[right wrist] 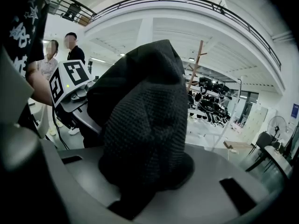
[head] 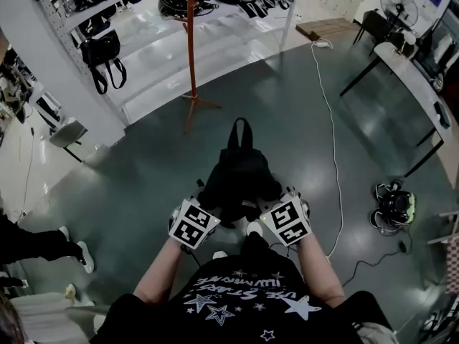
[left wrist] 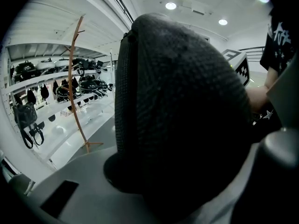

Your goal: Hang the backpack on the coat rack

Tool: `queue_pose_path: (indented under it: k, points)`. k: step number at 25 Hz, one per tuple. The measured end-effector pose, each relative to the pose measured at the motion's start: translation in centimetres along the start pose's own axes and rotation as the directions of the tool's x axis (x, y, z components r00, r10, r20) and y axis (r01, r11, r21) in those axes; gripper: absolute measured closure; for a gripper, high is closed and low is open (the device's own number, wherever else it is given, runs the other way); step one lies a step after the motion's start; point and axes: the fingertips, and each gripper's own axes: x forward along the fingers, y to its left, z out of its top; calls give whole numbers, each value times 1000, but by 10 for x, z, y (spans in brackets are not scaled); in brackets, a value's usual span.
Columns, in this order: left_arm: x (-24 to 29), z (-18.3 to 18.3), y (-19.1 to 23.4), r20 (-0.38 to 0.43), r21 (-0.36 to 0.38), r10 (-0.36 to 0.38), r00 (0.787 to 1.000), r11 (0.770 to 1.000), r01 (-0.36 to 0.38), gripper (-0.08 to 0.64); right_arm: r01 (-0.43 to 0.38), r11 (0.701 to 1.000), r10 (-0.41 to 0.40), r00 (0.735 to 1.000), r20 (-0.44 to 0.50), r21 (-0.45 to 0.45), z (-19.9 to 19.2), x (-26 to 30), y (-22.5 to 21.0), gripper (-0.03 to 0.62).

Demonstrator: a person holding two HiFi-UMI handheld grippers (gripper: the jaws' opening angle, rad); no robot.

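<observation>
Head view: one black fabric backpack (head: 239, 174) was held above the dark grey floor (head: 143, 185). Its near end was pinched by two claws, the left gripper (head: 208, 205) and the right gripper (head: 267, 205), each closed to a narrow gap on the cloth. One orange-brown wooden coat rack (head: 191, 41) stood well apart at the floor's far edge, beside white shelving (head: 143, 20).

Left gripper view: the single backpack filled the jaws, its fabric pressed between them, and the one rack rose beyond at left.

Right gripper view: mesh backpack fabric sat clamped in the jaws. Two bystanders (right wrist: 74, 55) stood behind at left.
</observation>
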Motion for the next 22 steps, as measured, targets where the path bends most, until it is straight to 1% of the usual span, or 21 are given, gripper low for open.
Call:
queue_pose_path:
  k: [4,7,9,12,16,22]
  points:
    - [19,-4,2,-35,-24,-12,999,1000,11,465,-33,999,33,999,-19,23,-15,11,-11,509]
    - [42,6,7,-57,-21,-9,998,1000,7,463,-56,998,57,998,-19,35,-25,20,-34,508]
    - [56,18,9,-65,-16,-1,998,1000,0,463,-72,997,72,997,-10,30,-28,22,-54,508]
    - [79,44,15,-39,-21,11,999,1000,-11,463,-83,997,83,996,12,1,-24,26,-88,508]
    - [103,79,33,-16,-21,55,998,998,-56,463,-82,996,85,995,54,-47,-10,34,-134,508]
    - [130,114,52,-4,-18,71,997,997,-71,462,-76,995,81,994,69,-67,1,46,-180,508]
